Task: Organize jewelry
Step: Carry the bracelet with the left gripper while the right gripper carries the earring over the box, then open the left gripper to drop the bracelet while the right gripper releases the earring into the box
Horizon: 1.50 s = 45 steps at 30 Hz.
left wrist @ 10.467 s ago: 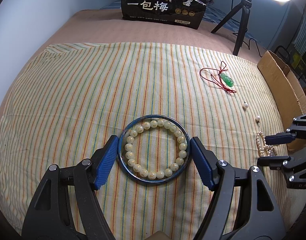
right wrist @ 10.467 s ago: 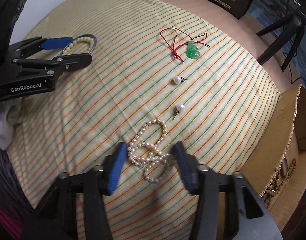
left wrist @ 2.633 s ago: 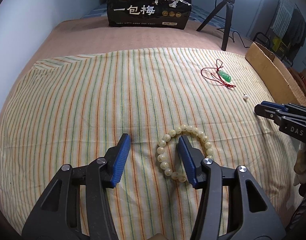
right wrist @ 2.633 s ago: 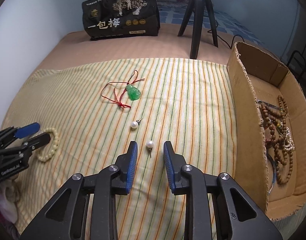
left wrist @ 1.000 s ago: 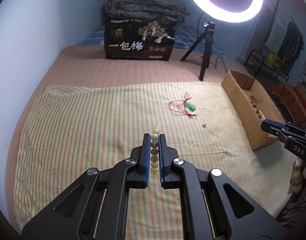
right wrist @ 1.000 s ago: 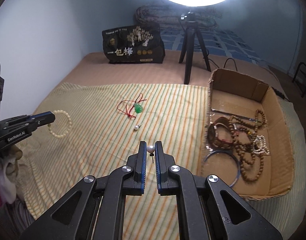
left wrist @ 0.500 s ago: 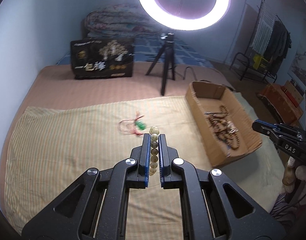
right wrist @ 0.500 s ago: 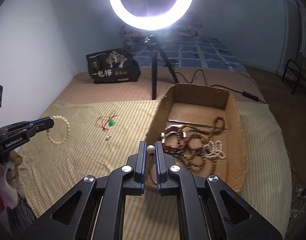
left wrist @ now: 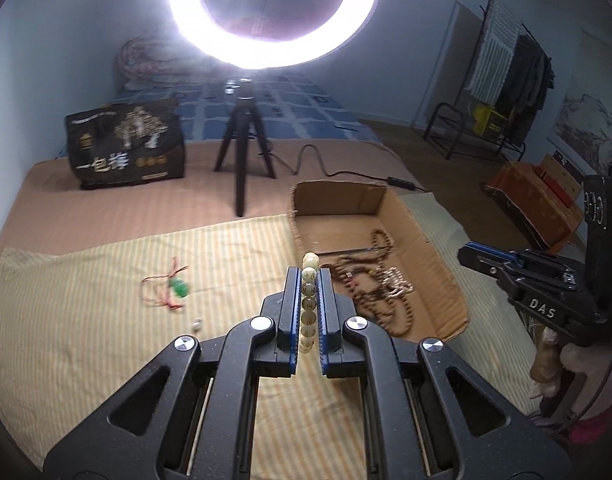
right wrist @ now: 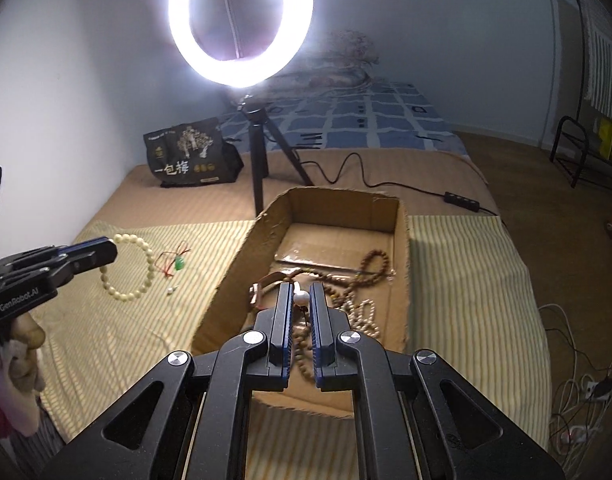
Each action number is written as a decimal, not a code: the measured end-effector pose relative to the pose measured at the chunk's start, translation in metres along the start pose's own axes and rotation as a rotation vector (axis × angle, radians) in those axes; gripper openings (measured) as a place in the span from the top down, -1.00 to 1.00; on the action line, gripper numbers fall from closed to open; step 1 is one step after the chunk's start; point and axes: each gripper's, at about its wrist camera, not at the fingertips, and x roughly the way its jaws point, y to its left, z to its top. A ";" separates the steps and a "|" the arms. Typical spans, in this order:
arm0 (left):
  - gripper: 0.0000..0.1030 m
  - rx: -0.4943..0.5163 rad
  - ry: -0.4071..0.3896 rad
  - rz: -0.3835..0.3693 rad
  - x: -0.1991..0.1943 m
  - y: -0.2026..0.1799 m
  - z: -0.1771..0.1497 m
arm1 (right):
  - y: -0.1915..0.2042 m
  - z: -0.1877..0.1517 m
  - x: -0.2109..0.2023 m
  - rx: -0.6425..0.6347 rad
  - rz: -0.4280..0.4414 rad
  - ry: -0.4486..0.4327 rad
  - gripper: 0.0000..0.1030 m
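My left gripper (left wrist: 308,276) is shut on a cream bead bracelet (left wrist: 308,300), held in the air left of the cardboard box (left wrist: 446,276); the bracelet hangs as a ring in the right wrist view (right wrist: 127,267). My right gripper (right wrist: 301,292) is shut on a pearl earring (right wrist: 301,298), held above the near end of the box (right wrist: 234,280). The box holds several bead strings (right wrist: 370,264). On the striped cloth (left wrist: 86,320) lie a green pendant on red cord (left wrist: 180,289) and a second pearl earring (left wrist: 197,324).
A ring light on a black tripod (left wrist: 244,152) stands behind the box, with its cable (right wrist: 346,172) across the bed. A black printed bag (left wrist: 126,144) sits at the back left. The bed drops off to the floor at right.
Both grippers have risen and swung right toward the box. The right gripper with the earring is now over the box; the left gripper carries the bracelet closer to it.
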 end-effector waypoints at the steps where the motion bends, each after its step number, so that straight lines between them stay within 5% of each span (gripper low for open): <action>1: 0.90 0.002 0.000 -0.004 0.003 -0.004 0.002 | -0.003 0.001 0.001 0.001 0.000 0.000 0.87; 24: 0.90 0.008 0.062 -0.031 0.094 -0.033 0.024 | -0.035 0.022 0.060 0.024 0.007 0.063 0.87; 35: 0.85 0.010 0.071 -0.020 0.104 -0.030 0.023 | -0.039 0.027 0.080 0.050 0.008 0.096 0.87; 38: 0.55 0.013 0.068 -0.013 0.103 -0.031 0.023 | -0.041 0.026 0.081 0.055 -0.004 0.104 0.60; 40: 0.54 0.016 0.066 -0.010 0.102 -0.032 0.023 | -0.042 0.026 0.080 0.059 -0.014 0.097 0.16; 45: 0.54 0.024 0.062 -0.002 0.096 -0.033 0.021 | -0.045 0.026 0.074 0.072 -0.029 0.080 0.11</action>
